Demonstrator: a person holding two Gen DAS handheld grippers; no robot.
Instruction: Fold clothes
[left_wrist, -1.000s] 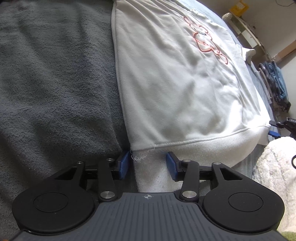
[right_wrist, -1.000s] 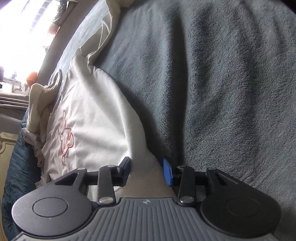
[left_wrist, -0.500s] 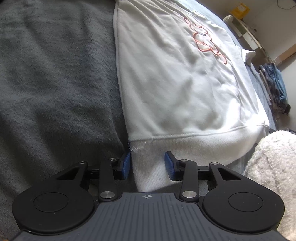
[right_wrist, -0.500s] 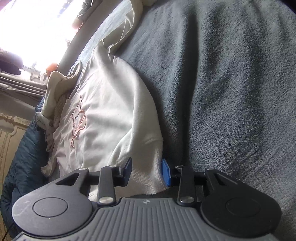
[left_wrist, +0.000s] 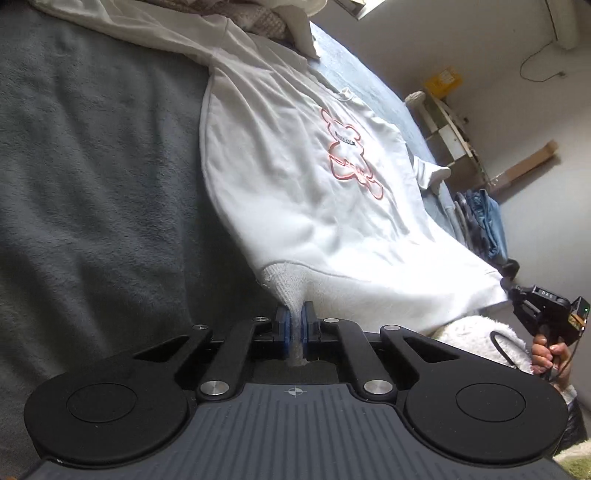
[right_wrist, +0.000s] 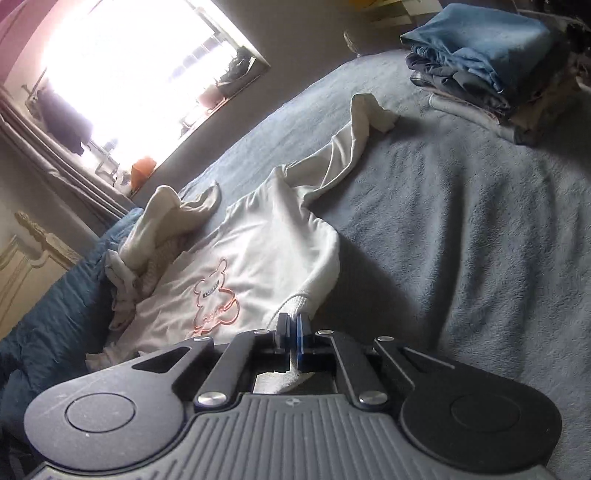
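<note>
A white sweatshirt (left_wrist: 295, 192) with a red bear outline lies front-up on a grey blanket (left_wrist: 92, 192). My left gripper (left_wrist: 294, 323) is shut on one corner of its ribbed hem and lifts it. My right gripper (right_wrist: 291, 328) is shut on the other hem corner; it also shows at the right edge of the left wrist view (left_wrist: 517, 295), held by a hand. In the right wrist view the sweatshirt (right_wrist: 266, 251) stretches away, one sleeve (right_wrist: 354, 136) trailing across the blanket (right_wrist: 461, 229).
A stack of folded blue and dark clothes (right_wrist: 491, 62) sits on the far corner of the bed. A heap of pale garments (right_wrist: 155, 229) lies beyond the sweatshirt's collar. A fluffy white item (left_wrist: 476, 339) is by the bed edge. A bright window (right_wrist: 129, 66) is behind.
Both grippers went from open around the hem corners to shut on them. The hem has risen off the blanket and both cameras have tipped up.
</note>
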